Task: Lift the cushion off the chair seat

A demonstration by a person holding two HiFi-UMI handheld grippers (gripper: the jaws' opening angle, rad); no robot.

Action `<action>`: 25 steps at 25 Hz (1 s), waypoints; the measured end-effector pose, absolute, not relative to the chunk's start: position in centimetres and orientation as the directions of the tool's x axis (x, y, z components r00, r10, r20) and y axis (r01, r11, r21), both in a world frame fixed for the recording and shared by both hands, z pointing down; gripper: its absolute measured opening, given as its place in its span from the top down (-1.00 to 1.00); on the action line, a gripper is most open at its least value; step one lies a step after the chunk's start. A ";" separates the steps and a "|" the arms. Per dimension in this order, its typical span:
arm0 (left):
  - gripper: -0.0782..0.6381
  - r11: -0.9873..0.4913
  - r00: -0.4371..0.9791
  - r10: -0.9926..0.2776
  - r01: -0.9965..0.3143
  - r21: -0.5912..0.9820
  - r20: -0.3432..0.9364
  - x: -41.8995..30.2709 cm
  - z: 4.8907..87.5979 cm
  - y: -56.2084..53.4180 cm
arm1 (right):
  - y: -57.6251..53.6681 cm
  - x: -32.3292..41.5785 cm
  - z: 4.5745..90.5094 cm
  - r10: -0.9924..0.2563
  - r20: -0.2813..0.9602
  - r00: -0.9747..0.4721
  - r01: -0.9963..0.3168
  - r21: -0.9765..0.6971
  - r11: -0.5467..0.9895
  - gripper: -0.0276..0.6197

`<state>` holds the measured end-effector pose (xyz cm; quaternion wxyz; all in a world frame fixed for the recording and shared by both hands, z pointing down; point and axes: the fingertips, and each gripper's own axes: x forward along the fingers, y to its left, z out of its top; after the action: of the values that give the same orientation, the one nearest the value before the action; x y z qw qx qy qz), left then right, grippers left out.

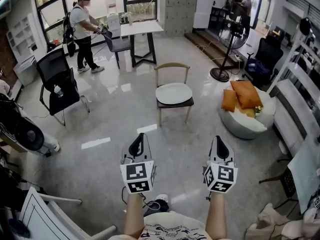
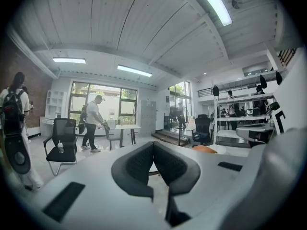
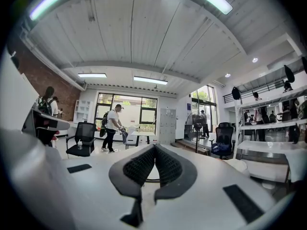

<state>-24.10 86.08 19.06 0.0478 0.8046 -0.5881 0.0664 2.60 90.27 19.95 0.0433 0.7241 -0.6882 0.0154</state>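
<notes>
A wooden-framed chair (image 1: 172, 68) stands in the middle of the glossy floor, well ahead of me. A round white cushion (image 1: 173, 93) lies flat on its seat. My left gripper (image 1: 139, 136) and my right gripper (image 1: 220, 139) are held side by side low in the head view, both pointing toward the chair and far short of it. Both are shut with nothing between the pads. In the left gripper view the left gripper (image 2: 153, 145) shows its dark pads pressed together, and the right gripper (image 3: 154, 148) shows the same in its own view. The jaws hide most of the chair in both gripper views.
A round white pouf (image 1: 248, 123) with orange cushions (image 1: 243, 95) sits right of the chair. A standing fan (image 1: 226, 46) is behind it. A black office chair (image 1: 60, 82) stands at the left. A person (image 1: 82, 30) stands at a white table (image 1: 140, 29) at the back. White shelving (image 1: 299, 91) lines the right.
</notes>
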 end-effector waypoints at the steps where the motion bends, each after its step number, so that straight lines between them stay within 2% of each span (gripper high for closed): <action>1: 0.74 -0.304 0.300 -0.940 -0.953 -0.001 0.165 -24.4 19.2 85.4 | 89.7 2.4 20.1 -0.995 0.081 0.057 -0.998 0.041 -0.053 0.87; 3: 0.74 -0.301 0.297 -0.941 -0.954 0.001 0.165 -25.1 19.5 84.0 | 88.3 1.9 20.3 -0.995 0.081 0.063 -0.997 0.040 -0.060 0.86; 7: 0.69 -0.293 0.292 -0.944 -0.956 0.015 0.156 -26.8 19.9 80.7 | 85.2 0.7 20.7 -0.995 0.080 0.068 -0.997 0.031 -0.066 0.66; 16: 0.13 -0.322 0.323 -0.935 -0.946 0.035 0.146 -28.3 20.6 74.0 | 78.9 -1.5 22.1 -0.992 0.116 0.047 -0.999 0.021 -0.044 0.21; 25: 0.06 -0.323 0.328 -0.926 -0.945 0.055 0.188 -27.2 23.2 68.6 | 73.3 -1.3 24.5 -0.987 0.157 0.018 -1.000 0.025 -0.014 0.08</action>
<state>-27.16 68.57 23.20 0.0771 0.8112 -0.5765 0.0608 -1.26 73.33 24.48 0.0640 0.7104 -0.6993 0.0472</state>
